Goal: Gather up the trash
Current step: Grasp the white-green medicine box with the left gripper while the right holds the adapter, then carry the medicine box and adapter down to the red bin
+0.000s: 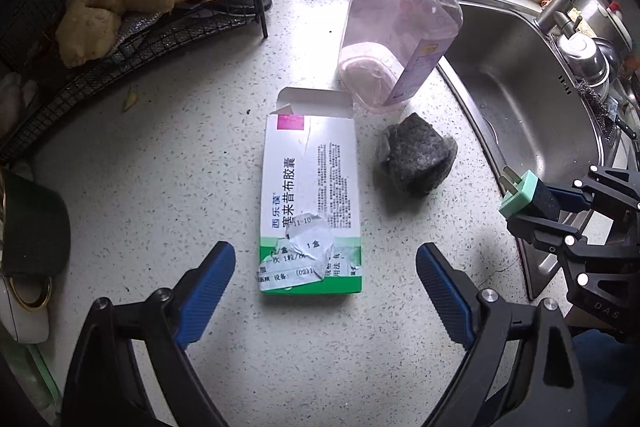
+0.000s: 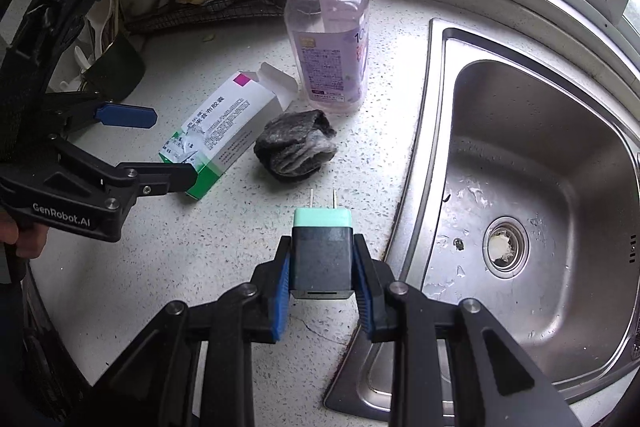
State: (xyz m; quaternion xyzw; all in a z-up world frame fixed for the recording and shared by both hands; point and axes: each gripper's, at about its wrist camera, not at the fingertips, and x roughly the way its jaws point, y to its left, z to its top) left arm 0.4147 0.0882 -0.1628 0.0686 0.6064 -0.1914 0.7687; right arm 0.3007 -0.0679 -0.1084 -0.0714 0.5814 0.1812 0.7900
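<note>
A: Which piece of trash is the next one, and which hand is nearer to it?

B: I think it is the flat white and green cardboard medicine box with one end flap torn open. It lies on the speckled white stone countertop, between the black wire rack and the steel sink. The left gripper hangs directly above it, pointing steeply down, with its blue pads wide apart and nothing between them.

A: How does the long axis of the box run against those pads?

B: In the left wrist view the box runs lengthwise away from the gripper, and its green end sits between the two pads. So the pads stand on both long sides, across the narrow width. To my judgement this fits well: the gripper needs only to descend and close.

A: And the right gripper?

B: The right gripper is clamped on a small black charger plug with a mint green face, its two metal prongs pointing forward. It is near the sink edge, farther from the box, and it is already busy.

A: What stands close to the box?

B: A crumpled dark grey scouring cloth is just beside its right side, and a clear plastic bottle with a white cap stands near the open flap. The right pad could catch the cloth on the way down.
</note>
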